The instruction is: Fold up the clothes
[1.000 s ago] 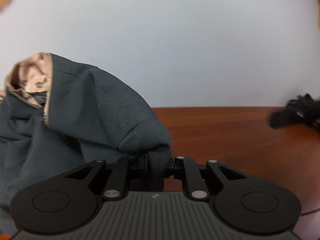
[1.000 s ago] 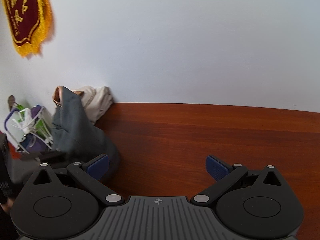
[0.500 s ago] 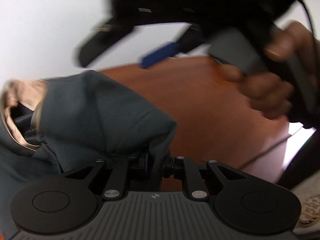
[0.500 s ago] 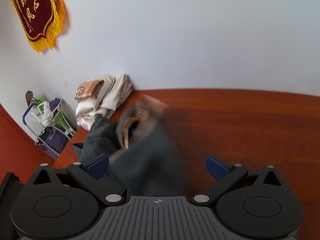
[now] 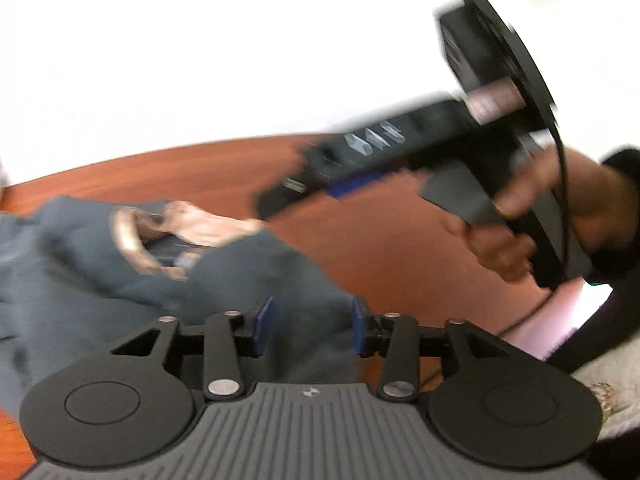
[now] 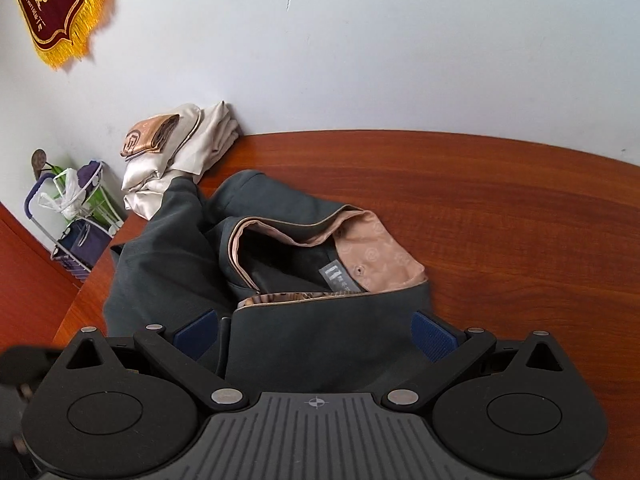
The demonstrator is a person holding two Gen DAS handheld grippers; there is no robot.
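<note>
A: On the wooden table, where does the dark jacket lie?
B: Crumpled, tan lining up, near the cream clothes by the wall.
A: The left gripper?
B: Its jaws are opening; jacket cloth sits between the 2 pads, no longer pinched.
A: The right gripper?
B: Spread wide above the jacket, gripping nothing.

Red-brown wooden table, against pale wall. Maroon pennant with gold fringe, hung upper left on wall. Wire rack on floor beyond table's left corner, holding purple bag and plastic bags.
</note>
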